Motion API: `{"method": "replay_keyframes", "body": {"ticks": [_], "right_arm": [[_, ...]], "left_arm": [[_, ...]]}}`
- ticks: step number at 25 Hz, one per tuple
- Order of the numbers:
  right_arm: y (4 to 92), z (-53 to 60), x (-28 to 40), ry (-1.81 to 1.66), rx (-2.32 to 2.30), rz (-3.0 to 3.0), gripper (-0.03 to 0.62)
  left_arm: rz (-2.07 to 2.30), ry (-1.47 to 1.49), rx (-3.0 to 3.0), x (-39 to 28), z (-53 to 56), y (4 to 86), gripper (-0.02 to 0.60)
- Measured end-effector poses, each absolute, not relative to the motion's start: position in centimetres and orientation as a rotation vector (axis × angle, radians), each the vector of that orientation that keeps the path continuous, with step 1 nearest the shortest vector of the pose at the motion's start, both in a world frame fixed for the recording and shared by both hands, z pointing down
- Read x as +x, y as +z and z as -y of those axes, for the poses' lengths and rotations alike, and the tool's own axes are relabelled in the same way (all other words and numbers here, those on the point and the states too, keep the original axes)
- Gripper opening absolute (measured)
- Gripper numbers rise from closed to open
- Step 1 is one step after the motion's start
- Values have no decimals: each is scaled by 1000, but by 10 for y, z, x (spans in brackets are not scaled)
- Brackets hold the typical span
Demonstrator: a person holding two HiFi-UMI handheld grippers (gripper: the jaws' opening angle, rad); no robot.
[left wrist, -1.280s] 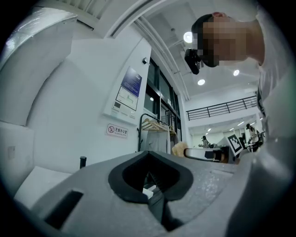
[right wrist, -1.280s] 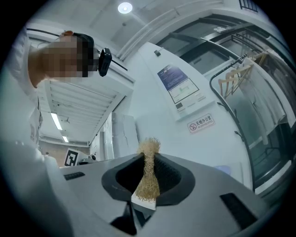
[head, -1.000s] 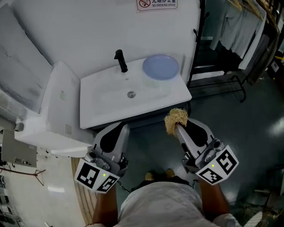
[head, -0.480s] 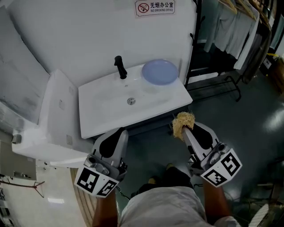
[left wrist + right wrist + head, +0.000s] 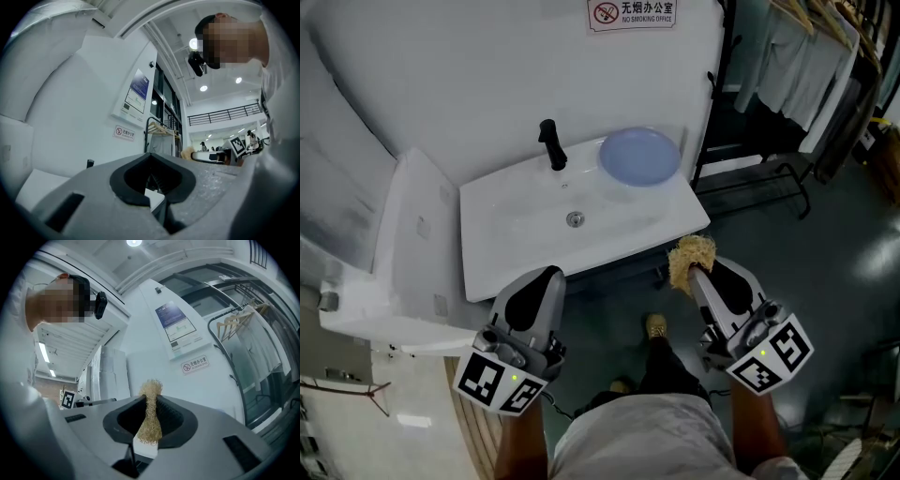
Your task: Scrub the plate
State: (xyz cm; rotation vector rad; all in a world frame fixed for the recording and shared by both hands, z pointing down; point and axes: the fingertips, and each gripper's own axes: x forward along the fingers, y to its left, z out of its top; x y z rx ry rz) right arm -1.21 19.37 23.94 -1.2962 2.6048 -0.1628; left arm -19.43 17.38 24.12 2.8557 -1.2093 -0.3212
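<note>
A white cabinet [image 5: 408, 246] butts against the left side of the white counter [image 5: 675, 208], whose basin has a drain [image 5: 574, 218] at its middle. The left tongs [image 5: 546, 275] hang just short of the counter's front edge; in the left gripper view these tongs [image 5: 151, 158] are fully closed with nothing between them. Only the top of the black faucet [image 5: 90, 163] shows there, above the jaw, along with a no-smoking sign [image 5: 124, 133] on the wall. From the head view the faucet [image 5: 549, 144] stands at the back of the basin. Just right of it the pale blue plate [image 5: 639, 157] lies flat, face up, on the counter's right rear corner. It is round, so no long axis shows. Only the head view shows it, since both gripper views tilt up at the wall.

The right tongs [image 5: 695, 274] point toward the counter's front right corner, well apart from the plate. They are clamped on a straw-coloured fibre scrubber [image 5: 691, 257]. In the right gripper view the scrubber [image 5: 150, 417] stands as a narrow upright tuft, its long axis running up out of the tongs [image 5: 150, 397]. A clothes rack [image 5: 806, 75] stands farther right on the dark floor [image 5: 825, 244]
</note>
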Motion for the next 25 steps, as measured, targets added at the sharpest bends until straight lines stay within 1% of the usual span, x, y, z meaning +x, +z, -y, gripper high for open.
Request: {"method": "replay_keyframes", "body": {"ticks": [12, 25], "right_arm": [[236, -79, 33, -143, -1258, -2608, 61], [248, 42, 81, -158, -1151, -2742, 61]], "left_arm": [[1292, -235, 2845, -151, -67, 240, 15], [1436, -116, 2744, -90, 42, 260, 15]]}}
